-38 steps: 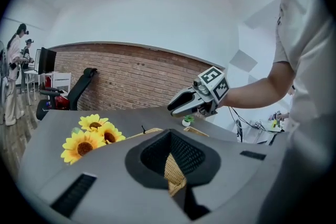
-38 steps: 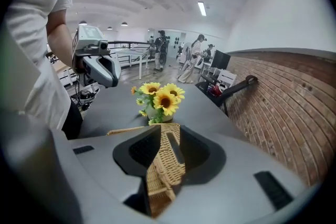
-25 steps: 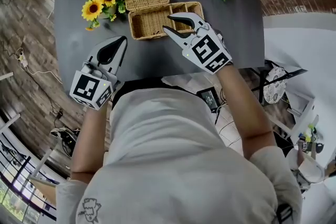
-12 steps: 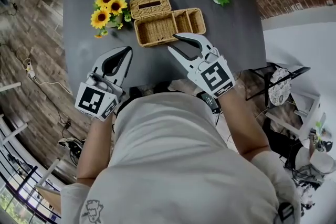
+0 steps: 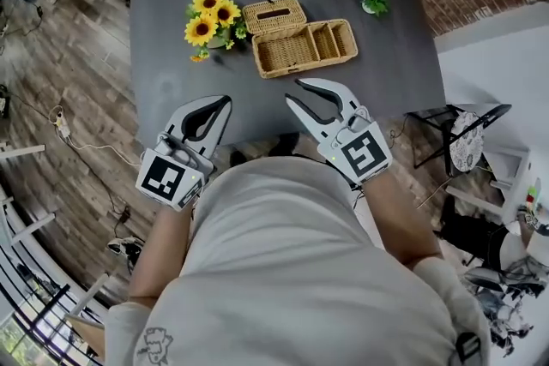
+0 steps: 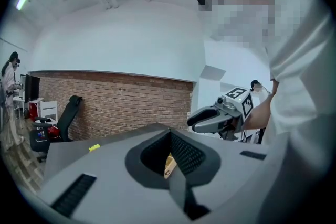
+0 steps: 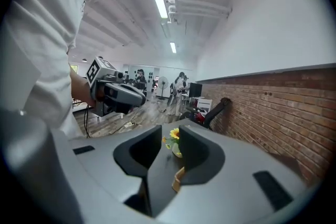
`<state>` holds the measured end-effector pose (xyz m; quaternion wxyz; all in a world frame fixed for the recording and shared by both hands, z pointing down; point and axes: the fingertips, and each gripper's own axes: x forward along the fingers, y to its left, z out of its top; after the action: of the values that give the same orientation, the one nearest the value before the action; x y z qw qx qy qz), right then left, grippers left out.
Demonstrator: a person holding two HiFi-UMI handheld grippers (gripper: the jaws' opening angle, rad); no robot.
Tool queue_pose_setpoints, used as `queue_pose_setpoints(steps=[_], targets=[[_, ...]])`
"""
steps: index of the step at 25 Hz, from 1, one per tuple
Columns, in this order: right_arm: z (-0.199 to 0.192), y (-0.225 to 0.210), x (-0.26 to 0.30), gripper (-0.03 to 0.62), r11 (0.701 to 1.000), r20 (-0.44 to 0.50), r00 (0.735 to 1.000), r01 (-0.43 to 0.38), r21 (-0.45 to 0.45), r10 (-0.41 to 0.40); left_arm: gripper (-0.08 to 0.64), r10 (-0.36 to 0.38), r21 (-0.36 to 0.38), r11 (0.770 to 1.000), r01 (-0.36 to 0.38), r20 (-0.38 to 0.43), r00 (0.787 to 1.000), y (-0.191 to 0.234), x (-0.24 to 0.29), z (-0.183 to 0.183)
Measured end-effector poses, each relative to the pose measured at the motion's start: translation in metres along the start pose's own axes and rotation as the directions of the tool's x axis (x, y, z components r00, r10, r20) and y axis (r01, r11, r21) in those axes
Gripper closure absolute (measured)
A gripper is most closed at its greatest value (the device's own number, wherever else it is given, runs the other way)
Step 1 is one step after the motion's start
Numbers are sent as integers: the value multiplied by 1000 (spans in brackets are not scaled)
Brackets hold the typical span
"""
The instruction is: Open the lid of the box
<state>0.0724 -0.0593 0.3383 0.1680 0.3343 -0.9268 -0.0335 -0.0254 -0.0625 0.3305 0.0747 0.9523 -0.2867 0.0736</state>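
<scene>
Both hands have pulled back toward the person. Left gripper (image 5: 225, 101) is closed on nothing, right gripper (image 5: 298, 92) narrowly apart and empty; the box (image 5: 304, 47) lies open on the table (image 5: 369, 90), well ahead of both.

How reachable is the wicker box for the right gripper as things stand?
Probably yes. The right gripper hangs over the near edge of the table, pointing toward the open wicker box, with only bare tabletop between them. Its jaws, which just closed slightly, are apart and empty. The sunflowers sit off to the side.
</scene>
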Motion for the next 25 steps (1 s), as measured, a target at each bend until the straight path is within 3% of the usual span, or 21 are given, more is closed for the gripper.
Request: queue_pose_setpoints(steps=[14, 19, 25], targets=[[38, 101, -8, 557, 991, 32, 992, 121, 53, -123, 549, -105, -1, 994, 105, 38, 994, -23, -97, -15], [41, 112, -24, 583, 992, 56, 991, 116, 47, -119, 549, -93, 6, 996, 93, 48, 994, -36, -103, -14], [33, 111, -53, 586, 998, 79, 995, 51, 46, -55, 549, -56, 20, 998, 54, 64, 996, -73, -94, -2]])
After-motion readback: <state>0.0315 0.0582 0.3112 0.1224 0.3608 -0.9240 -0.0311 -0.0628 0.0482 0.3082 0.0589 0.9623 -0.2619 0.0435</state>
